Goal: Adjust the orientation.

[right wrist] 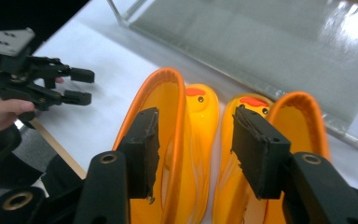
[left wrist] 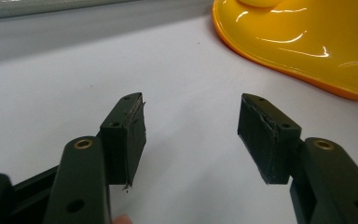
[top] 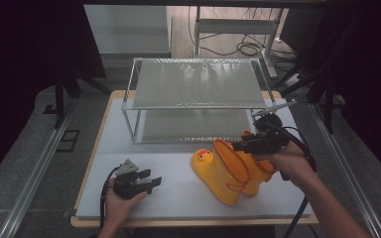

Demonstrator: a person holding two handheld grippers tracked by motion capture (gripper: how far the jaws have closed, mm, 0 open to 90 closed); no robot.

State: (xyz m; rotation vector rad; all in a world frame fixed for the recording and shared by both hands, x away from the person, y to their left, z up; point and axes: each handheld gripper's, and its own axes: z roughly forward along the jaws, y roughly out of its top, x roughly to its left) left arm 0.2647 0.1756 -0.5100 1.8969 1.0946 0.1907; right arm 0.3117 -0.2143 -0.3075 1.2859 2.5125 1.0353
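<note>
High view has the right gripper [top: 238, 146] held over a pair of yellow rain boots [top: 230, 173] that stand side by side on the white table [top: 129, 144], just in front of a two-tier glass shelf [top: 193, 94]. Its jaws are spread and hover at the boot tops, one above the opening of the left boot [right wrist: 168, 121], the other above the inner rim of the right boot [right wrist: 298, 121]; the adjoining rims of the two boots lie beneath the gap, and no jaw pad touches rubber. Each boot has a duck face on its toe, pointing away from this gripper toward the shelf. The left gripper [top: 154, 182] rests low over the table, well apart from the right one, with its jaws open and nothing between them but bare table. Ahead of it and to its right lies the glossy yellow side of the nearer boot [left wrist: 307, 42], not touching it.
</note>
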